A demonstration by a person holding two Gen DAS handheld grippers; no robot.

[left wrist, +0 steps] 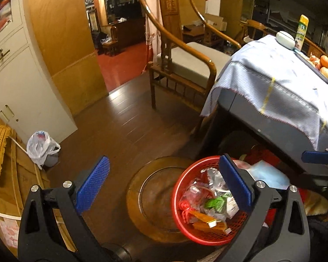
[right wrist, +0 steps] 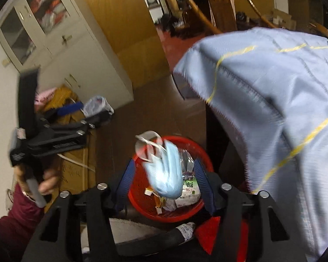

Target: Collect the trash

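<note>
Trash is what you are dropping right now: a light blue face mask (right wrist: 167,170), blurred, hangs between the blue pads of your right gripper (right wrist: 165,183) directly over the red basket (right wrist: 140,205). The jaws stand about half apart, and the pads do not seem to press on the mask, so I judge it released and falling, though the blur keeps that from being certain. Your left gripper (left wrist: 161,187) stands wide open with nothing between its fingers, its right finger (left wrist: 235,183) over the basket's rim.

Inside the basket lie clear wrappers, a green and white packet (left wrist: 218,203) and orange sachets (left wrist: 207,220). It sits on a round wooden stool (left wrist: 142,198), at the near corner of the table draped in a grey-blue cloth (left wrist: 273,80).

So the step in hand is the deposit. Next, you need to find another piece of rubbish: lift both grippers clear of the rim and look around. Farther left, a small bin lined with a white plastic bag (left wrist: 41,146) stands by the cabinet (left wrist: 17,83). On the far tabletop sit a white oval object (left wrist: 285,39), a yellow-green carton (left wrist: 302,32) and oranges (left wrist: 324,62); beyond stands a wooden armchair (left wrist: 181,65).
</note>
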